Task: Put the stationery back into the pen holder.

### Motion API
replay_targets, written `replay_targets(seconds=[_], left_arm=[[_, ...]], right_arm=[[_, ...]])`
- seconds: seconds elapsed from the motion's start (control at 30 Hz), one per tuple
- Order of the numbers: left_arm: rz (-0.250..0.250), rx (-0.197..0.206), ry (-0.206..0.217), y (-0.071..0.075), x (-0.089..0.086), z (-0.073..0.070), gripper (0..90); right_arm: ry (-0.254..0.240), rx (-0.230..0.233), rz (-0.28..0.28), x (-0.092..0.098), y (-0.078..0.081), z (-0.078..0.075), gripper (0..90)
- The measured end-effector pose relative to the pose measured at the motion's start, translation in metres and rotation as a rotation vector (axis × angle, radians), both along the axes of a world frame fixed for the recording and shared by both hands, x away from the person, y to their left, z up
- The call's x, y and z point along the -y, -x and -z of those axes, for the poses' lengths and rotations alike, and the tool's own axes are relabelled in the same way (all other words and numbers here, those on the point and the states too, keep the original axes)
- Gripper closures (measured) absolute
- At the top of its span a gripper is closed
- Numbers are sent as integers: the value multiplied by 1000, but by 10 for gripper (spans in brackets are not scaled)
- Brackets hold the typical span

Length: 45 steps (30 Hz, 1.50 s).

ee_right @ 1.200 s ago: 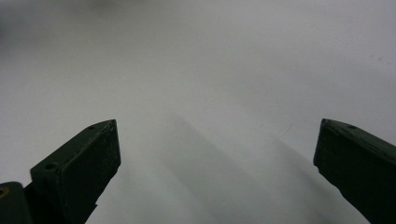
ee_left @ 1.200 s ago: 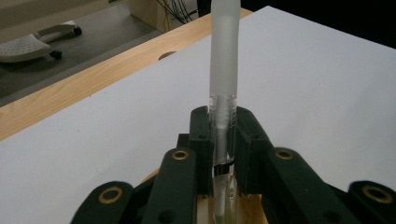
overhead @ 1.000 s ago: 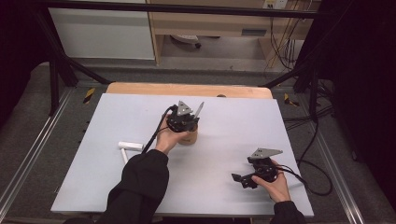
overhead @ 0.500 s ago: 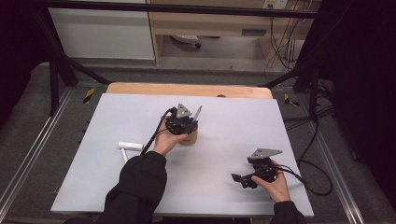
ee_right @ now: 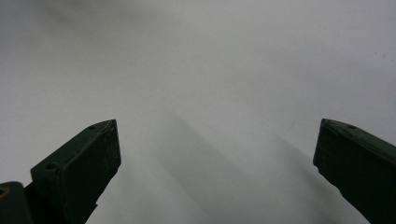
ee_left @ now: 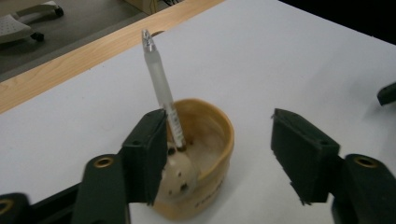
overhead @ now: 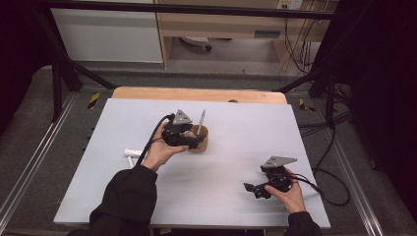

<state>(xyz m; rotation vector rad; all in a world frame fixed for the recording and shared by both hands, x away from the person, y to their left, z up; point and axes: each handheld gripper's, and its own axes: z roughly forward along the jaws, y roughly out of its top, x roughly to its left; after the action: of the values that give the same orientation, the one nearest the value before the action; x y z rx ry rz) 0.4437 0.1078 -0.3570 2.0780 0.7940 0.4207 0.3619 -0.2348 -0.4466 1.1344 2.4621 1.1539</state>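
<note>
High view showed my left gripper [overhead: 193,140] at the near-left side of a small tan wooden cup [overhead: 202,139], which stood a little back of the middle of the white table [overhead: 236,123], well clear of every edge. A translucent white pen with a metal tip [overhead: 201,119] stood in the cup, leaning slightly and rising above the rim.

Left gripper view: the jaws had just been opening and stood wide apart. The pen [ee_left: 161,95] sat just beside the left-hand jaw; I could not tell whether it brushed that pad, but nothing pressed on it, so I judged it released into the cup [ee_left: 205,154]. Its long axis ran near upright, tilted away toward the far wooden edge strip [overhead: 196,94].

Right gripper [overhead: 253,188] rested near the near-right corner of the table, well apart from the cup. Right gripper view: jaws spread wide with bare table between them, holding nothing.

A short white tube-like piece [overhead: 132,152] lay toward the left edge, just beside my left forearm; too small to identify.

Judgement: the left hand was far nearer to the cup, which lay directly ahead of the open jaws. Backing out would need to follow the pen's lean so the jaw beside it did not tip the pen or the cup.
</note>
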Motion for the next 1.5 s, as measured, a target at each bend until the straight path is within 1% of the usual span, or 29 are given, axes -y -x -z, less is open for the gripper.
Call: replay_targets(seconds=[0.1,0.23,0.27,0.3,0.33,0.4,0.5,0.53,0.6,0.77,0.87,0.9,0.97,1.07,1.13,1.17,1.27,1.33,1.4,1.5], left_arm=[[-11,-15,-11,9,-13,-1,229],[-24,-31,-15,19,-32,2,150],[-30,-36,-11,22,-39,4,136],[-33,-45,-6,23,-43,5,125],[-41,-63,-6,26,-49,7,105],[-43,-78,-17,30,-59,11,79],[-52,-92,-41,36,-73,18,59],[-57,-95,-43,38,-78,21,56],[-62,-104,-39,41,-88,24,56],[-86,-101,-37,49,-107,33,53],[-98,-98,-22,55,-116,37,53],[-104,-96,-24,57,-119,37,53],[-128,-93,-27,60,-125,40,54],[-160,-94,-12,63,-135,44,81],[-189,-105,-8,63,-142,47,102],[-202,-109,1,64,-145,49,116],[-233,-124,31,64,-155,56,186],[-250,-133,36,64,-160,61,238],[-276,-144,26,64,-165,65,297],[-309,-151,23,62,-173,69,409]], right_arm=[[-1,0,-1,0,0,0,15],[-2,0,2,0,1,0,15],[-1,1,2,0,1,0,15],[0,-1,4,0,1,0,14],[0,-2,4,0,1,0,14],[0,0,4,0,1,0,14],[1,3,4,0,1,0,14],[0,1,6,0,1,0,14],[3,-2,5,0,1,0,15],[10,-3,3,-1,1,1,14],[12,-4,2,-1,1,1,14],[14,-4,0,0,1,1,14],[13,-5,3,-1,1,1,14],[14,-1,2,-1,0,1,14],[16,-4,2,-1,0,1,14],[16,-3,2,-1,0,2,14],[15,-4,3,-1,0,2,14],[15,-4,2,-1,0,2,14],[19,-4,2,-1,0,2,14],[23,-9,2,-2,0,3,14]])
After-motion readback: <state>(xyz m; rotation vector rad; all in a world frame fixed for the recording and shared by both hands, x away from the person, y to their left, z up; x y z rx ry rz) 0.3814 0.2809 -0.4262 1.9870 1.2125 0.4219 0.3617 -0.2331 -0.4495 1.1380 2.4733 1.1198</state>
